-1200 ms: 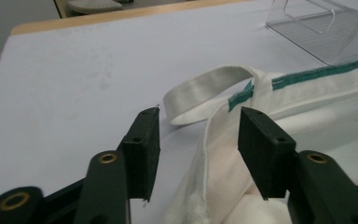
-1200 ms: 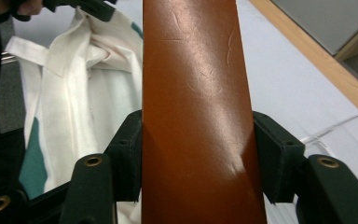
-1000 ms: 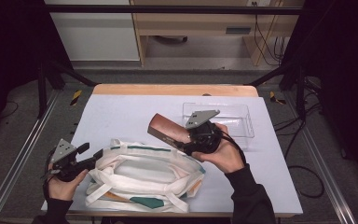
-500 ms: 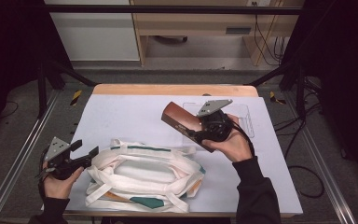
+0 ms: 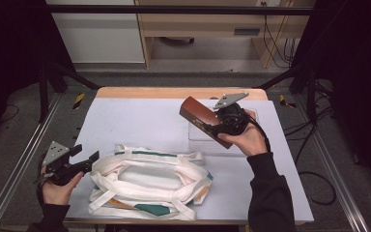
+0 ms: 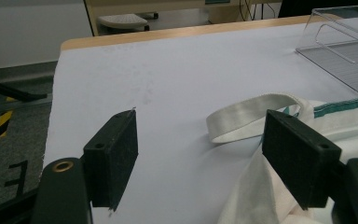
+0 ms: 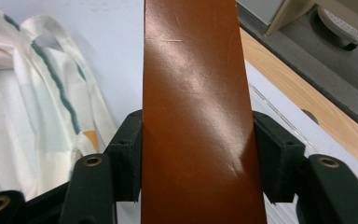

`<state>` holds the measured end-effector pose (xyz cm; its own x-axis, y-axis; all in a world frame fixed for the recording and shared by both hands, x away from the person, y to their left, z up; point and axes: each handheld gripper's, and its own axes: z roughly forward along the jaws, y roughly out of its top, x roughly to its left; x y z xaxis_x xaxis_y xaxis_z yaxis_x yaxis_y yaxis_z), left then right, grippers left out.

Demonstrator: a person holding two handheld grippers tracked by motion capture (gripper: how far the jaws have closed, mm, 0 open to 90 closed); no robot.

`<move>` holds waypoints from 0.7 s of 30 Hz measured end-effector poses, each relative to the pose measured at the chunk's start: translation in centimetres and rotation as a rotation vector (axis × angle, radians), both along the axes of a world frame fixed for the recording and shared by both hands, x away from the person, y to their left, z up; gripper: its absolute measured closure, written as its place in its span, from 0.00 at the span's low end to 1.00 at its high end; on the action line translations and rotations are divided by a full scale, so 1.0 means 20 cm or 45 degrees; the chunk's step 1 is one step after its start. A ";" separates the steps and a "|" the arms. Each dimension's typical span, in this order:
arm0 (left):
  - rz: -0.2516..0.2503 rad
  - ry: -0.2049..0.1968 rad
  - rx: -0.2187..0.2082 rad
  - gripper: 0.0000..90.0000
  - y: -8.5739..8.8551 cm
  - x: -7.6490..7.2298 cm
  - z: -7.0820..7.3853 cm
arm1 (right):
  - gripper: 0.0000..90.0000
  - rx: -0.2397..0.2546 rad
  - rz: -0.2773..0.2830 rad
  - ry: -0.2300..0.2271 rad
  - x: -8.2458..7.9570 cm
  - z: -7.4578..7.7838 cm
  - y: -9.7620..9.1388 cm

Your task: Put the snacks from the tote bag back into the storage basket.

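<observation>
Right now the brown box (image 5: 204, 120) is up off the table (image 5: 140, 113), clamped across its narrow width by the right gripper (image 5: 218, 126), whose pads press on both long sides of it; in the right gripper view the glossy brown face (image 7: 198, 116) runs straight up between the two black jaws, with a few fine scratches on it. Taking the cloth bag (image 5: 149, 179) as the landmark, the box hangs above and beyond the bag's far right corner, tilted so that its far end points up and away from the person. Just past the bag on that same side a clear plastic tray (image 5: 200, 137) lies flat on the white table cover, partly under the raised box and the right hand (image 5: 246, 140). The bag itself is cream with green trim, lying flat with its mouth open and its straps looped around the rim; one strap (image 6: 251, 112) curls out onto the cover at its near left end. The left gripper (image 5: 84, 161) sits just off that left end of the bag, held low by the left hand (image 5: 58, 186). Its jaws have just been opening and now stand wide, with bare table between the pads; the bag's cloth lies just beside the right-hand pad (image 6: 298, 156), and whether it touches I cannot tell.
</observation>
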<state>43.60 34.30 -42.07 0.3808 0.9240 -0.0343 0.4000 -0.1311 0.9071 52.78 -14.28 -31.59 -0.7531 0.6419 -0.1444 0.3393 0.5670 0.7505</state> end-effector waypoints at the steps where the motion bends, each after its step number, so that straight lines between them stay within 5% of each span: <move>1: 0.000 0.000 0.000 0.29 0.00 0.00 0.00 | 0.48 0.000 0.000 0.000 0.00 0.00 0.00; 21: 0.031 0.009 -0.017 0.25 0.02 0.01 -0.01 | 0.48 -0.002 -0.086 0.030 0.18 -0.08 -0.08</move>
<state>43.74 34.62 -42.34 0.3582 0.9323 -0.0492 0.4091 -0.1093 0.9059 56.32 -15.97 -33.23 -0.7112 0.6912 -0.1284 0.3944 0.5434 0.7410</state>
